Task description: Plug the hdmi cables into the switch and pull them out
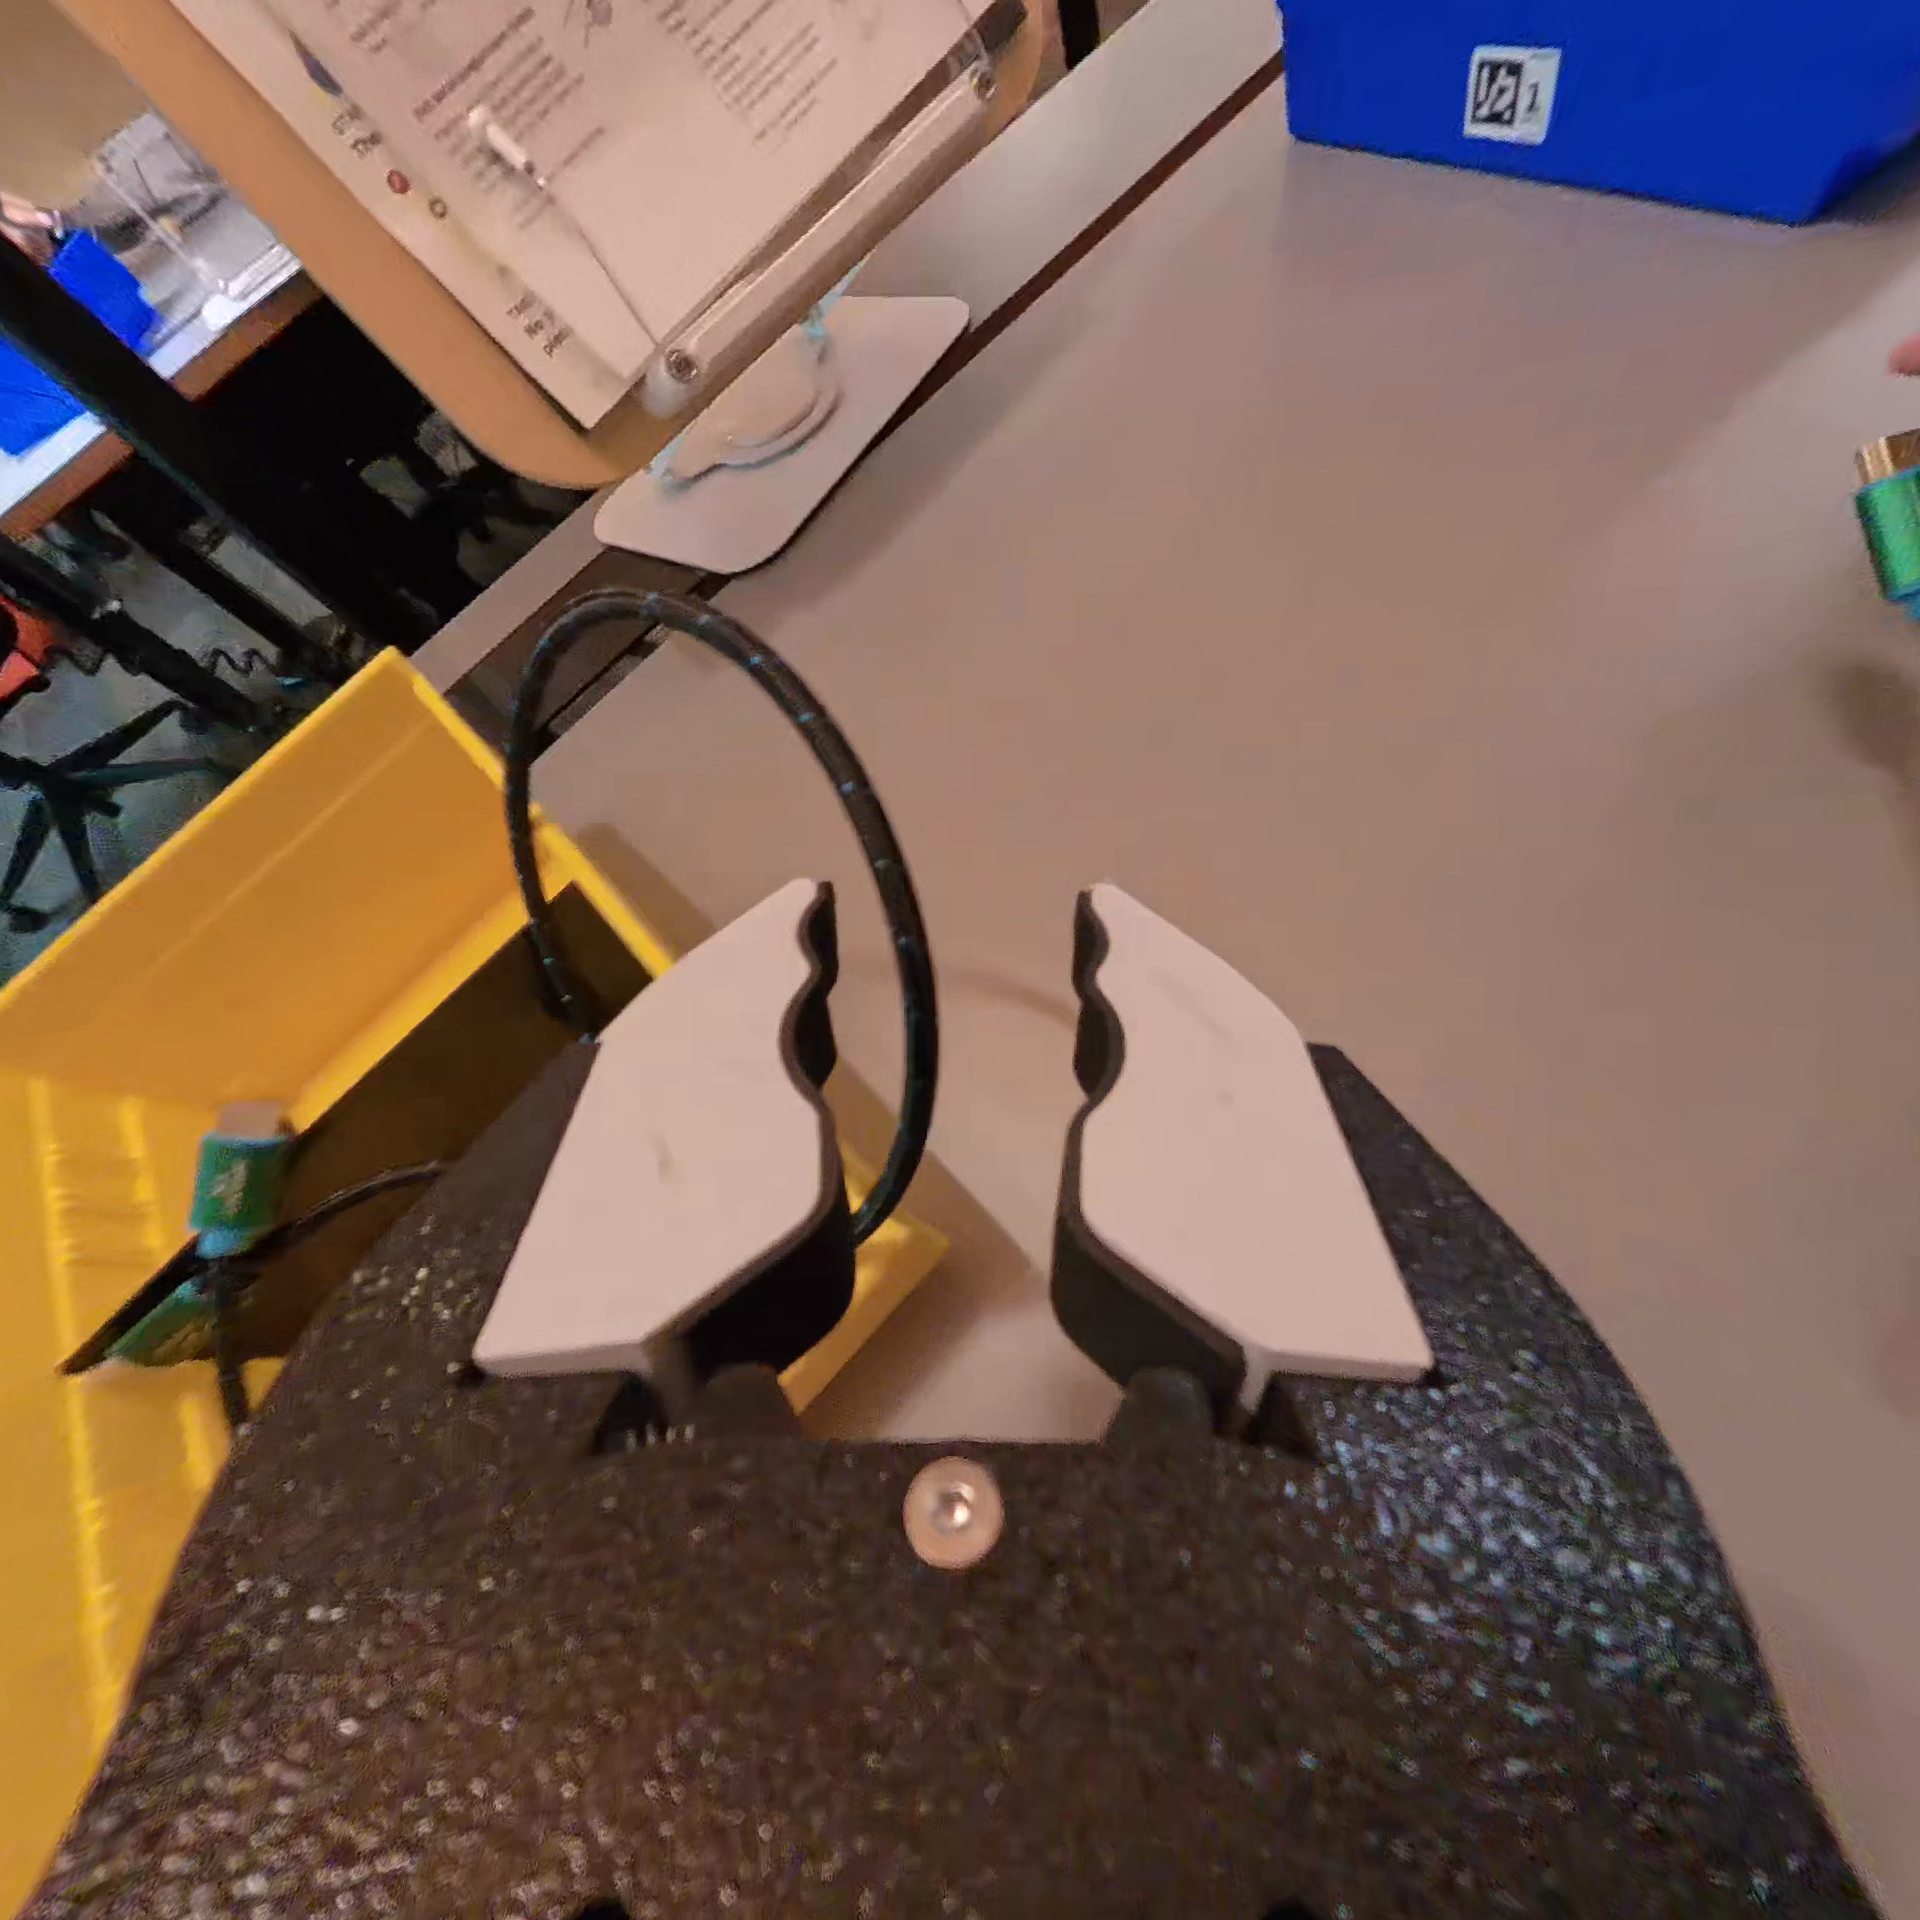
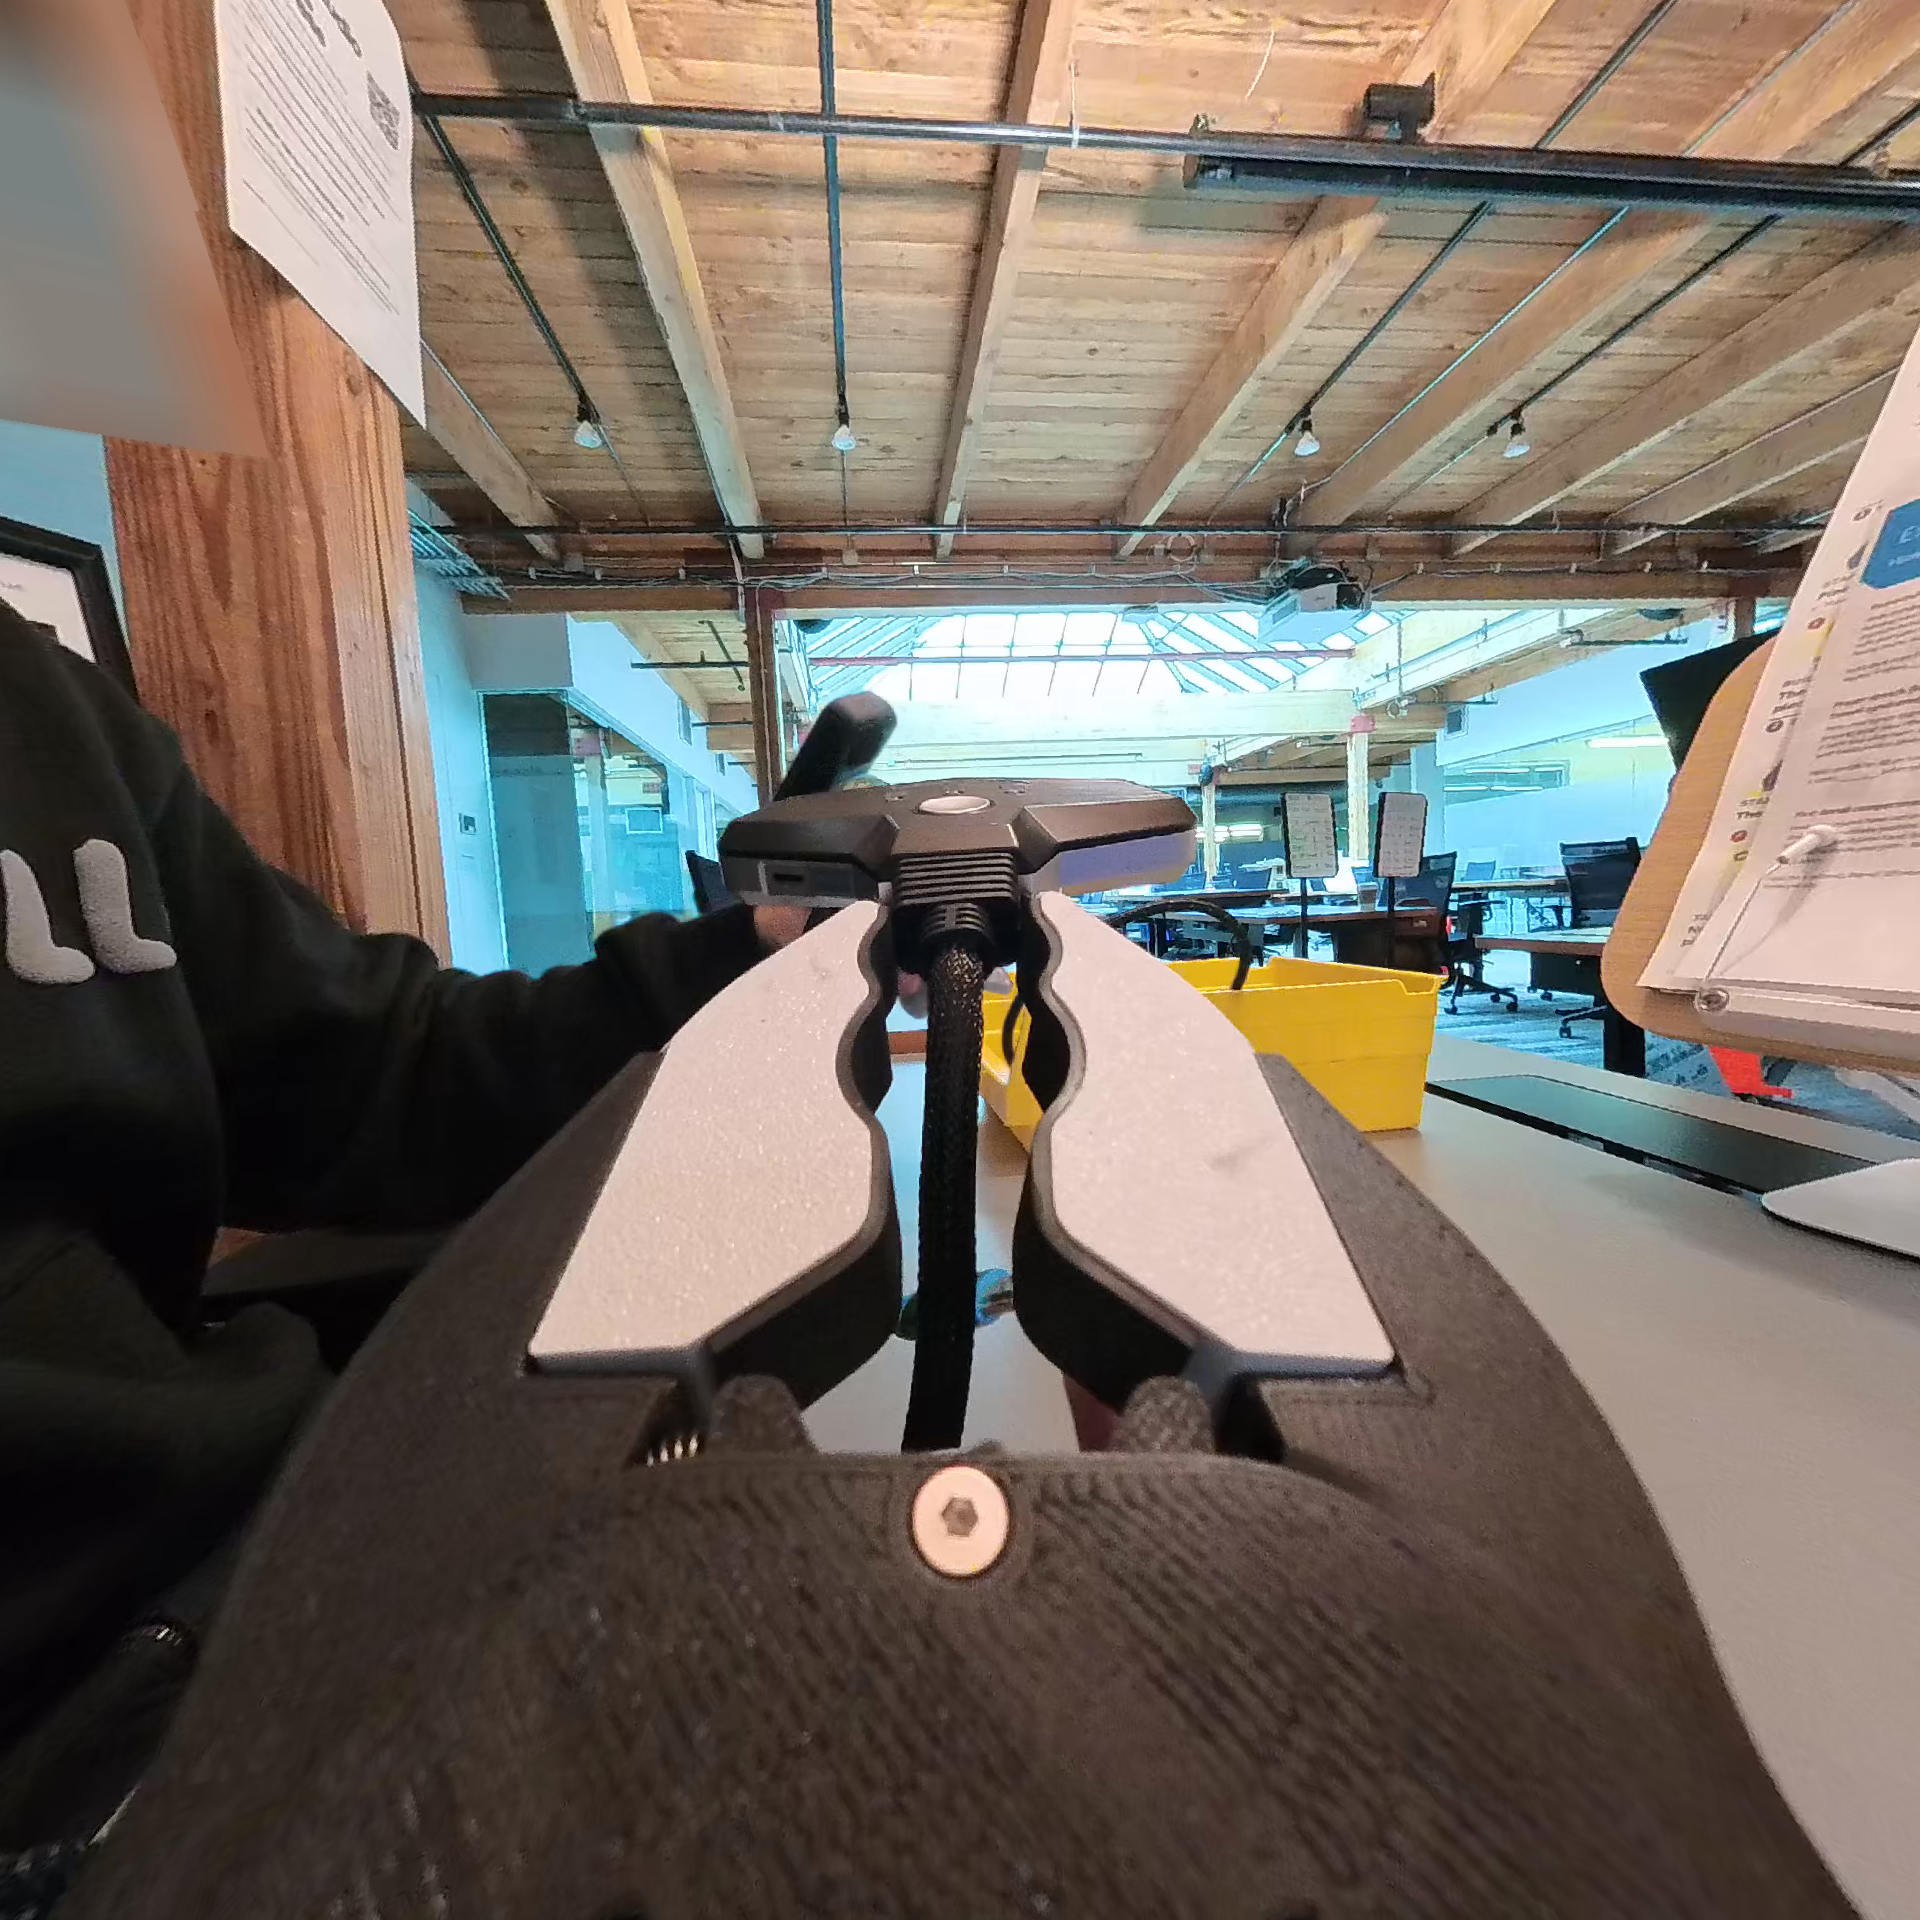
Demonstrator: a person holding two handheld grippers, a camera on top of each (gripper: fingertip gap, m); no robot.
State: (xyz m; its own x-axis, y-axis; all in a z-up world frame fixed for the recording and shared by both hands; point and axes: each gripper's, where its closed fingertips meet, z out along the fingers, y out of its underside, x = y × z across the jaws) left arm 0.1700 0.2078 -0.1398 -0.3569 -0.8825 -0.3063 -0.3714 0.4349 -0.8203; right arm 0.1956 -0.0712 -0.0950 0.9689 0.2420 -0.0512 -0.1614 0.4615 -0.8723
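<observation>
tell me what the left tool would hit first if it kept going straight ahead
Probably the looping black cable arcing just past the open left tool; depth is unclear. Beyond it lies bare grey table.

Open-plan office, desks (image 2: 1340, 920), swivel chairs (image 2: 1600, 894)

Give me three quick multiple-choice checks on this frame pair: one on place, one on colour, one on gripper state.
1. Where does the looping black cable come from?
A. the yellow bin
B. the blue bin
C. a drawer

2. What colour is the connector shell at the right edge of the left wrist view?
A. red
B. green
C. white

3. The left gripper is:
A. shut on a plug
B. open, holding nothing
C. out of view

Key: A, the cable arcs up out of the yellow bin; B, the shell is green with a gold tip; B, the fingers stand apart over bare table.
</observation>
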